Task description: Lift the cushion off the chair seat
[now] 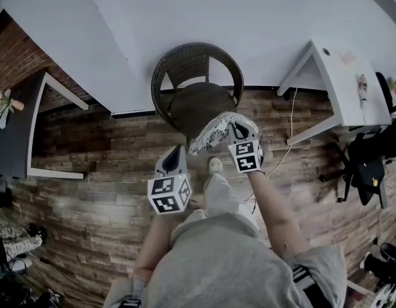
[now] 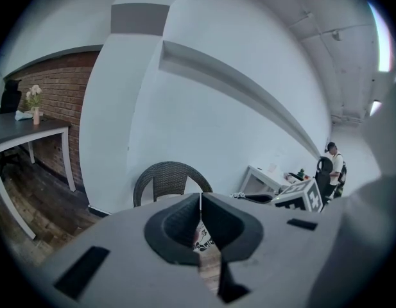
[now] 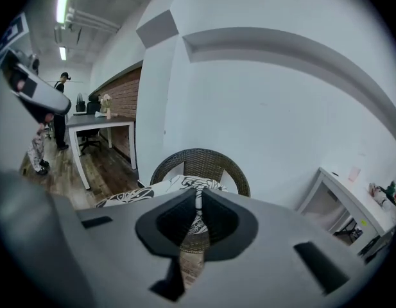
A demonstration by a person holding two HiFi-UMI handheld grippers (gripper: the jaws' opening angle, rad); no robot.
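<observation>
**Item 1. Dark table** (image 1: 18, 130). At 9 o'clock in the head view, against the brick wall. Not involved.

**Item 2. Left gripper** (image 1: 176, 151). Just below centre. Its jaws are pressed together with only a thin seam between them. No fabric shows at the tips in the left gripper view; patterned cloth shows only below them. The tip is near the cushion's low corner, and contact cannot be told.

**Item 3. Chair** (image 1: 196, 101). Dark wicker, at 12 o'clock, with its back to the white wall. The seat is bare.

**Item 4. Cushion** (image 1: 214, 133). White with a dark print. It is off the seat and in the air at the chair's 6 o'clock, slanting down toward 8 o'clock.

**Item 5. Right gripper** (image 1: 239, 128). At the cushion's 3 o'clock end, pinching the cushion's edge. The right gripper view shows a strip of cloth between the nearly closed jaws.

**Item 6. White desk** (image 1: 339, 76). At 2 o'clock, with a cable (image 1: 290, 130) trailing to the floor.

**Hazards, as judged:**
- The grip is one thin pinch on a soft edge, so the cushion's weight or a swing could pull the cloth out.
- The drooping corner may snag the wicker rim if it is carried low.
- The cable runs near the person's feet and is a trip risk when stepping back.
</observation>
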